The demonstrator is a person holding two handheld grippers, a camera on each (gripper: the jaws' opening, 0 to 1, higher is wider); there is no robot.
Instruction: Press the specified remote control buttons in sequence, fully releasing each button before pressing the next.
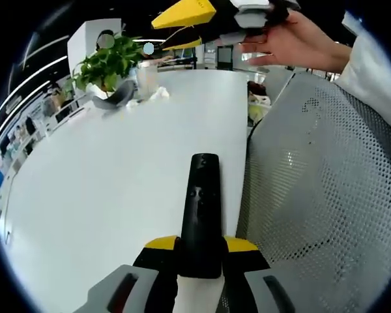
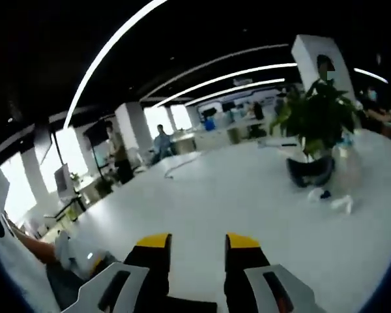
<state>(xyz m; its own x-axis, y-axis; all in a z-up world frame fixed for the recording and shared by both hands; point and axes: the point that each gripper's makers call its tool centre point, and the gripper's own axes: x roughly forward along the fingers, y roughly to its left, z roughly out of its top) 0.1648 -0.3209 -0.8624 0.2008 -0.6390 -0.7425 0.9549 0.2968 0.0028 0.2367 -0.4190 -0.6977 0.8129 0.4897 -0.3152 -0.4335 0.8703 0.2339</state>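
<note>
The left gripper (image 1: 200,251) is clenched on the remote (image 1: 201,218): its two yellow-tipped jaws press the sides of the black remote's near end, and the remote runs straight forward from them, its far end out over the white table (image 1: 117,195). Small buttons show on the remote's top face just ahead of the jaws. To the right of the remote the table's edge runs forward, and past it, close by, stands a grey mesh chair back (image 1: 326,195). To the left and ahead, the table lies wide and bare until the far end, where a potted plant (image 1: 107,65), a cup (image 1: 146,77) and some crumpled paper (image 1: 159,94) sit well apart from the remote. The right gripper (image 1: 212,23) hangs above and ahead of the remote, held in a hand (image 1: 293,42), apart from the remote. In the right gripper view, the right gripper (image 2: 194,251) is released, its jaws spread with nothing between them, and open table stretches ahead of it to the plant (image 2: 316,117) at the far right.
</note>
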